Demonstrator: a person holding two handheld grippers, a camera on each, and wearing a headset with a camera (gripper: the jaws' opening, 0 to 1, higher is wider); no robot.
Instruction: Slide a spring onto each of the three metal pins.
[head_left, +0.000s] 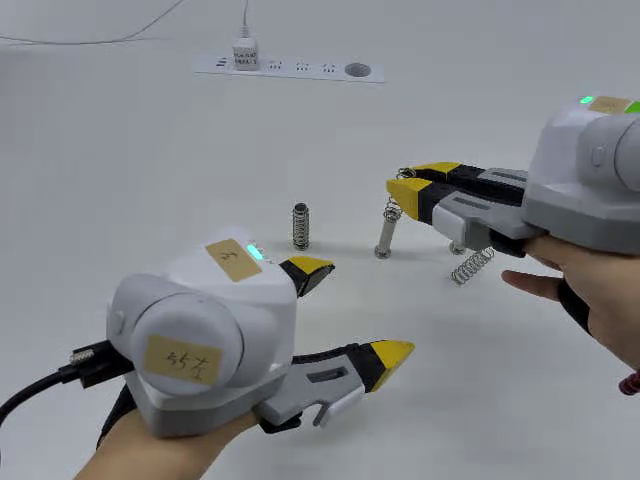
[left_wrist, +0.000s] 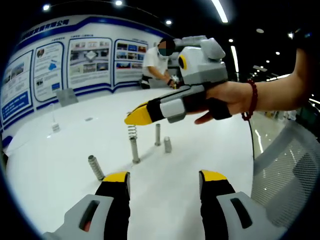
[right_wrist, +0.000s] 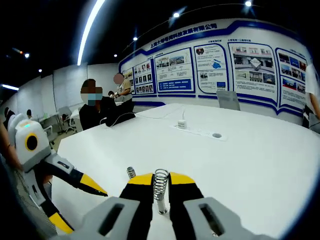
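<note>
Gripped near-upright, long axis vertical with its top tipped slightly toward 1 o'clock: a spring seated on the head of a metal pin at table centre, clamped between the closed yellow tips of the right gripper. Flanked at 9 o'clock, apart, by an upright sprung pin, and at 4 o'clock by a loose spring lying flat on the white table, axis running 8 to 2 o'clock, near a bare third pin. Held at 7 o'clock, well apart and empty: the left gripper, jaws spread wide, tips pointing toward 1 o'clock.
</note>
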